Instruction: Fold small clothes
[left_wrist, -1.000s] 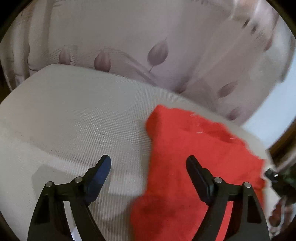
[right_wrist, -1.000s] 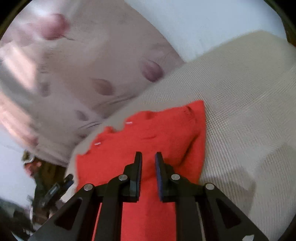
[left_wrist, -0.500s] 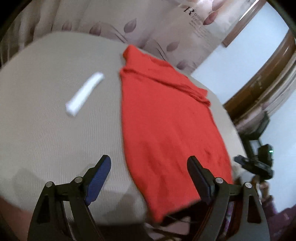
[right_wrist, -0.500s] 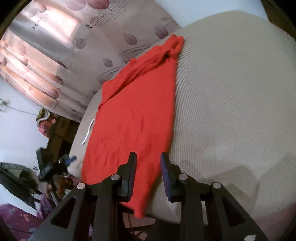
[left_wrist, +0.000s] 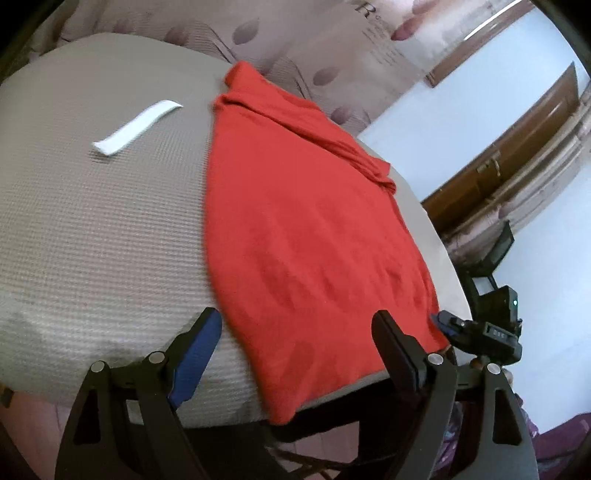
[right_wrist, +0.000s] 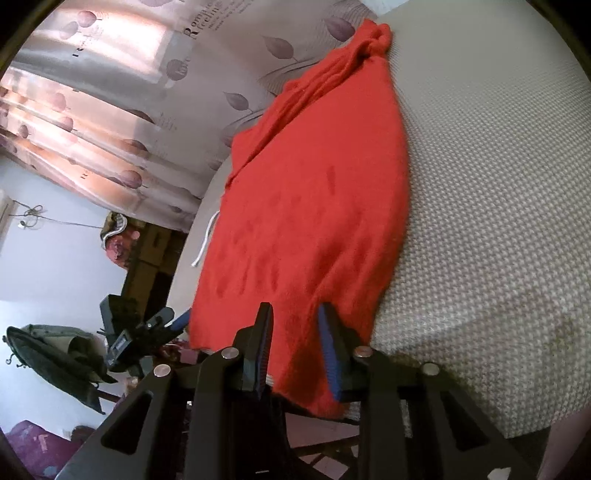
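White strip (left_wrist: 136, 127) in left view only, possibly tape

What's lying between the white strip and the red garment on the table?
Nothing: only bare waffle-textured table cover separates the white strip from the red garment, seen in the left wrist view.

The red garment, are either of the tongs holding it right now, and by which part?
No firm hold shows. The left tongs stand wide open above the red garment; the right tongs are closing around its near hem, pads not yet pressing.

One red garment (left_wrist: 314, 236), one white strip (left_wrist: 136, 127), two hand-held grippers, one patterned curtain (right_wrist: 110, 110)
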